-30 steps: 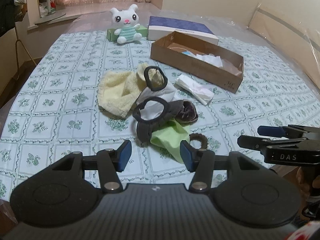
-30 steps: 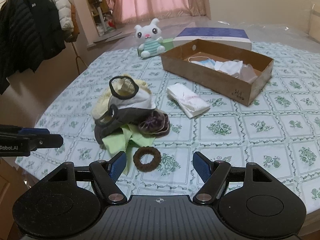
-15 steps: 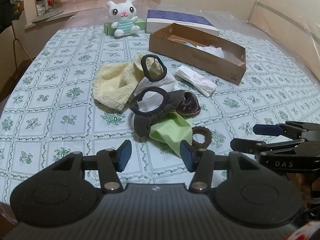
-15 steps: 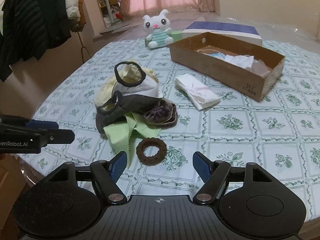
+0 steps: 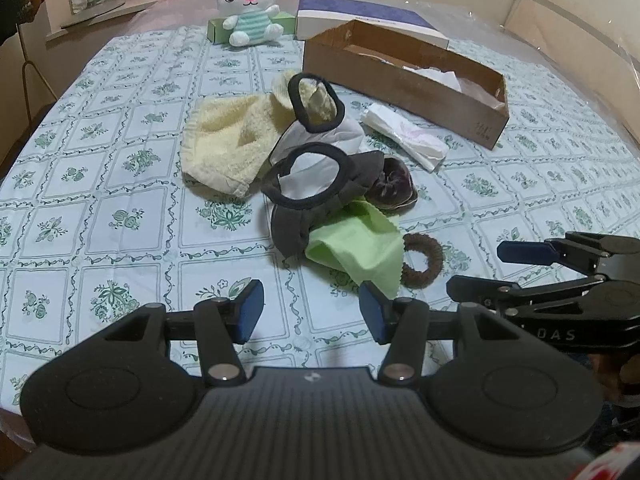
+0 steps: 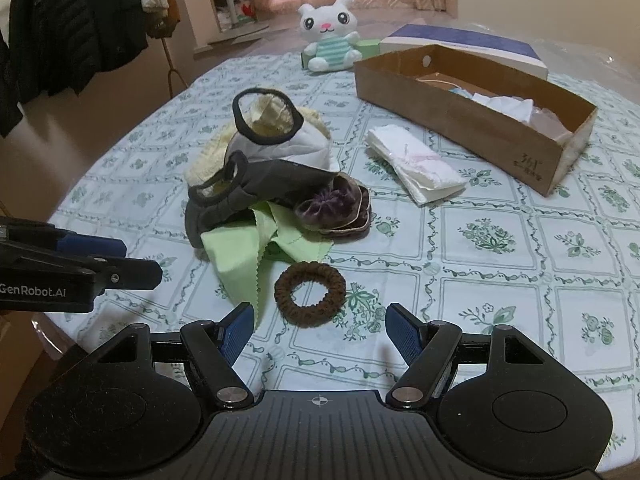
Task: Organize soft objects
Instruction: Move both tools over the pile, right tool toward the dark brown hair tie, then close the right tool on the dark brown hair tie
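Observation:
A heap of soft things lies mid-table: a cream towel (image 5: 224,140), a grey and white cloth with black elastic loops (image 5: 316,184), a light green cloth (image 5: 360,246) and a dark purple scrunchie (image 6: 332,208). A brown hair tie (image 6: 310,294) lies apart at the near side. My left gripper (image 5: 310,312) hovers open just short of the green cloth, nothing between its fingers. My right gripper (image 6: 320,330) is open too, its blue pads flanking the near side of the brown hair tie without touching it. Each gripper shows at the edge of the other's view.
A brown cardboard box (image 6: 472,108) holding white and pink cloths stands at the back right, with a folded white tissue pack (image 6: 416,164) before it. Behind are a blue-lidded box (image 5: 368,14), a white plush rabbit (image 5: 248,4) and a green carton. Coats hang at left (image 6: 60,20).
Both grippers have come down and closer to the heap; the cloths and the hair tie look larger in each view. Both jaws stay open as before.

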`<state>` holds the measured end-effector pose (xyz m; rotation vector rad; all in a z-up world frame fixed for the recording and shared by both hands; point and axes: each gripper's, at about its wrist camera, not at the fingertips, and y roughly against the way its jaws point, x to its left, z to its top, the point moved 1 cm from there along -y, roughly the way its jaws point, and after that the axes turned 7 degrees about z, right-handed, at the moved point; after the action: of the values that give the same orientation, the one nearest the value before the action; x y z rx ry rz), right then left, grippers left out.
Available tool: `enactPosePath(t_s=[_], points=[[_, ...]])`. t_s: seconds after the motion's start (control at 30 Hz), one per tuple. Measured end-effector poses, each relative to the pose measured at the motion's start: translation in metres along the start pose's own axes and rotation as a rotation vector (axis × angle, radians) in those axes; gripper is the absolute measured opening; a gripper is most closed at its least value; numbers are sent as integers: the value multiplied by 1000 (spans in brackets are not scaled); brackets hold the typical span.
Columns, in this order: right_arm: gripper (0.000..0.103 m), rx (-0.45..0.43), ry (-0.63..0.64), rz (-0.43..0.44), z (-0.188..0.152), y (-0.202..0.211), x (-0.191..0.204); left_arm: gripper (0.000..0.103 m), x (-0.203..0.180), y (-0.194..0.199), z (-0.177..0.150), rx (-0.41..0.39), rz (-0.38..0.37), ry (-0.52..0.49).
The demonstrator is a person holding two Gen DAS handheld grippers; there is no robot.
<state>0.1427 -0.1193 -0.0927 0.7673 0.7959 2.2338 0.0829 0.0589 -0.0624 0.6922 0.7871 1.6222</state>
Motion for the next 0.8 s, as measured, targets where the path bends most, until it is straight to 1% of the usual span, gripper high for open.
enactPosePath(t_s=[0.4, 0.47, 0.53, 0.7, 0.77, 0.8], points=[[72, 43, 53, -14, 1, -38, -1, 49, 3, -31, -1, 35, 10, -5], [70, 44, 74, -20, 2, -43, 1, 49, 4, -35, -1, 40, 11, -8], [63, 49, 99, -22, 3, -48, 3, 49, 4, -37, -1, 38, 11, -14], [57, 53, 132, -30, 4, -60, 4, 49, 4, -40, 1, 27, 8, -29], [52, 47, 145, -30, 4, -61, 5, 49, 4, -40, 3, 21, 8, -35], [46, 45, 155, -32, 4, -62, 5, 49, 4, -40, 3, 18, 9, -40]])
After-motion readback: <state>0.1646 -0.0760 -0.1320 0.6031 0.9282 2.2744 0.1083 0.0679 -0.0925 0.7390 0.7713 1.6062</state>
